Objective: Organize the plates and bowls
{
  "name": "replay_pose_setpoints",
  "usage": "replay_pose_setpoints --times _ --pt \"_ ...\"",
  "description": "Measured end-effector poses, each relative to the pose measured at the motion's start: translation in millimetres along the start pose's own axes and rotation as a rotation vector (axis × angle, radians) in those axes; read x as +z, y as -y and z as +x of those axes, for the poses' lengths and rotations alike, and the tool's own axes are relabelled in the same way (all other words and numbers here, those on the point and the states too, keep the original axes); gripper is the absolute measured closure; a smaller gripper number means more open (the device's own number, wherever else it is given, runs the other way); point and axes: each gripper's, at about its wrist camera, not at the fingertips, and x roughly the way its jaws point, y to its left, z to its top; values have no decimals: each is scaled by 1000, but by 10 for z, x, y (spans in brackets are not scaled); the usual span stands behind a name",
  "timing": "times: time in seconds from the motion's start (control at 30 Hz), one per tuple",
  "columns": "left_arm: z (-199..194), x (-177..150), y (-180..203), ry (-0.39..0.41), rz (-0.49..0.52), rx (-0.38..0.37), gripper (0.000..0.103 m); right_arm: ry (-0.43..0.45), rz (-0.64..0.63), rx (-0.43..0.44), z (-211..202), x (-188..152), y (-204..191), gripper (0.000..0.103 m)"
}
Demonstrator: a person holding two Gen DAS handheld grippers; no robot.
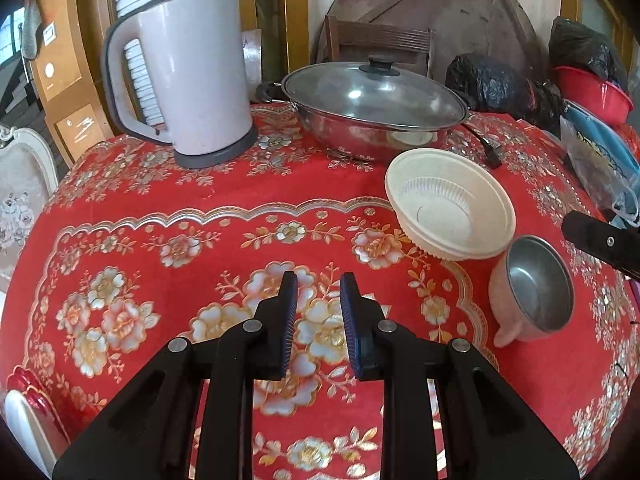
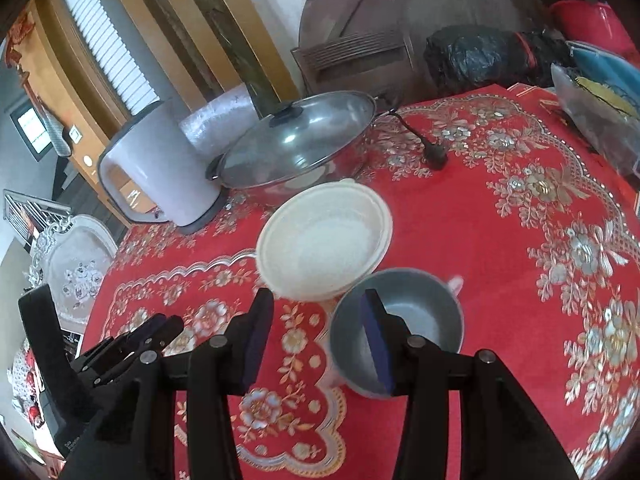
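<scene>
Left gripper (image 1: 319, 292) hangs over the red floral tabletop (image 1: 160, 208), fingers narrowly parted and empty. Right gripper (image 2: 318, 312) has fingers apart, gripping nothing; one finger overlaps the steel-lined pink bowl (image 2: 416, 320). The cream ribbed bowl (image 1: 450, 204) touches that bowl at its 11 o'clock. Lidded wok (image 1: 374, 104) and white kettle (image 1: 188, 76) stand behind.

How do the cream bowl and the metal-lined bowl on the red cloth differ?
The cream plastic bowl is wider and shallower with a ribbed wall; the pink steel-lined bowl is narrower, deeper and smooth, with a small side lug. Both look empty, side by side on the red tablecloth.
</scene>
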Motion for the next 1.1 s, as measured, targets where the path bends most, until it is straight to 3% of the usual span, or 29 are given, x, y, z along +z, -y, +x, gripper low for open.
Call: replay_pose_setpoints --times 0.13,0.3,0.47,0.73,1.0,1.07,1.1 --pt "134 112 8 -26 -27 -31 82 -36 20 40 153 122 128 58" --pt "278 302 23 -53 -84 -90 82 -71 31 7 355 247 284 57" --pt "466 472 131 -89 -103 -138 82 -99 76 30 558 329 427 57" --pt "904 627 187 -219 -187 -196 82 -129 120 43 794 441 537 57" --pt "790 725 126 -171 -226 -254 81 -151 142 46 916 415 621 57" --pt "767 761 144 -168 -226 -277 67 -155 143 44 943 418 630 57" --pt "775 777 171 -172 -229 -293 55 -157 145 46 953 419 635 57"
